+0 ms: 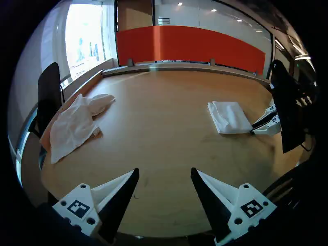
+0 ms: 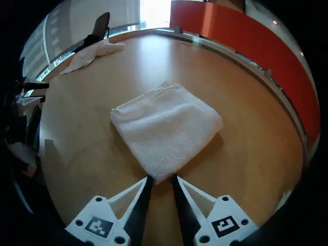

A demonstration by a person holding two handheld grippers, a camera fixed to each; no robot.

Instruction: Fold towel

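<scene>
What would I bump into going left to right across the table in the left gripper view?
black chair → crumpled towel → folded towel → right tongs

The left gripper [image 1: 164, 180] hovers above the desk [image 1: 164, 123], pointing straight ahead with its jaws spread wide apart. The right gripper [image 2: 162, 178] sits low near the desk, jaws drawn close together on either side of a folded towel's [image 2: 168, 127] near corner. Whether they actually pinch it is unclear.
</scene>
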